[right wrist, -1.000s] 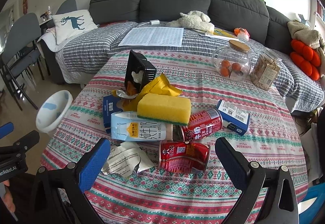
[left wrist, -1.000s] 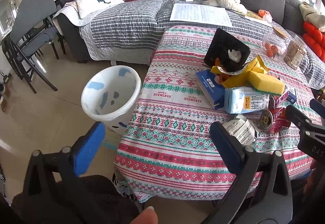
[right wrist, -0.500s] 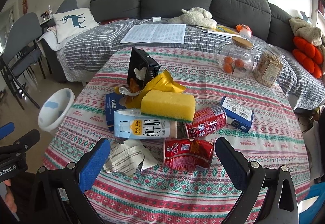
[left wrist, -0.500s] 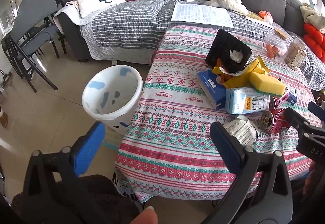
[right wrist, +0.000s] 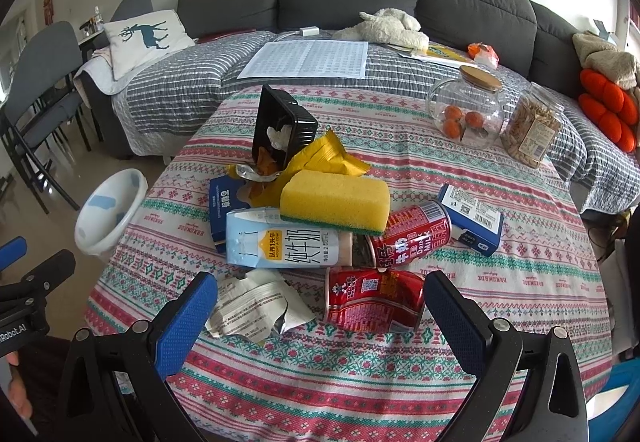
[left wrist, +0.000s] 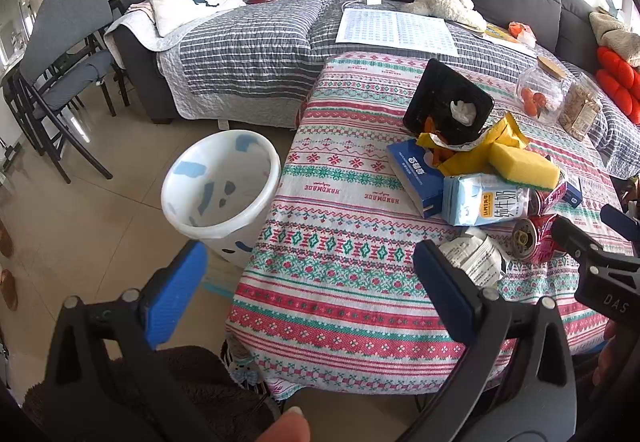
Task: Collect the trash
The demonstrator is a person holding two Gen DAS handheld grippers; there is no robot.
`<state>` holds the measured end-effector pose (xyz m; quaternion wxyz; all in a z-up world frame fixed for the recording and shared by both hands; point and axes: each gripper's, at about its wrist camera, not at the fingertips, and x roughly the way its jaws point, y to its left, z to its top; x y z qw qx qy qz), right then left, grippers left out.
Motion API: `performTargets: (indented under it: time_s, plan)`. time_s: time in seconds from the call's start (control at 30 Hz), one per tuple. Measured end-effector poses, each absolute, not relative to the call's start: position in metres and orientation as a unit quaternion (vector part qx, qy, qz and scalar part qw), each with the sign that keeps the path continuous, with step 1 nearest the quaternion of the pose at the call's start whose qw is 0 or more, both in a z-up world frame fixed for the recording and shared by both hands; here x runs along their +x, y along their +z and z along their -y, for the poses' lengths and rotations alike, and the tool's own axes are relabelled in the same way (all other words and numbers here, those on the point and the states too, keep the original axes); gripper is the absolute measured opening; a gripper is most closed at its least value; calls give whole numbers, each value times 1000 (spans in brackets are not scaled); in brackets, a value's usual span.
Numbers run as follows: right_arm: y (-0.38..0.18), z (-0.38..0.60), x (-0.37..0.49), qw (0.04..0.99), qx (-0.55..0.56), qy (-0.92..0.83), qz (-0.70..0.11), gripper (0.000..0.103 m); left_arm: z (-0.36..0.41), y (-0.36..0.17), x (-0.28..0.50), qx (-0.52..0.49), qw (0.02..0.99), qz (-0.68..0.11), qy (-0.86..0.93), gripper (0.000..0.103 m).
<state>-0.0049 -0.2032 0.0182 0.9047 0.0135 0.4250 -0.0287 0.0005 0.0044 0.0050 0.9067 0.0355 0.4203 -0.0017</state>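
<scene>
Jaws of right gripper [right wrist: 320, 316] are spread wide, empty; crushed red can [right wrist: 374, 300] is framed between them on desk. Judged light, dented, slippery; best pinched across its body. Left gripper [left wrist: 306, 288] likewise open.

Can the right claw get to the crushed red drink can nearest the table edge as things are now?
Probably yes. The right claw is open, and the crushed red drink can lies directly ahead between its pads, with nothing on top; only the crumpled white wrapper lies beside it.

patterned table [right wrist: 500, 290], trash pile [right wrist: 320, 226] (cans, carton)
</scene>
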Motion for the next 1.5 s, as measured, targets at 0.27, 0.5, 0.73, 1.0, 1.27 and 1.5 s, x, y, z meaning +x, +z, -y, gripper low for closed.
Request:
performTargets:
  time_s: [0.27, 0.5, 0.73, 1.0, 1.27, 1.5]
  plan:
    - [19, 204, -5, 905, 14, -29, -424, 103, -5, 5, 0, 36, 907, -420, -1, 102]
    - [19, 204, -5, 906, 14, -29, -423, 103, -6, 5, 1, 36, 907, -419, 3, 102]
    - [19, 204, -5, 905, 14, -29, -423, 103, -9, 4, 0, 37, 908, -417, 5, 102]
    - [19, 205, -5, 903, 14, -28, -428, 103, -11, 3, 2, 37, 909, -415, 9, 102]
    - [27, 230, -6, 899, 40, -48, -433, 103, -6, -2, 22, 20, 901, -432, -26, 102]
    - [35, 277, 23, 869, 73, -57, -486, 103, 25, -5, 61, 29, 875, -476, -81, 102]
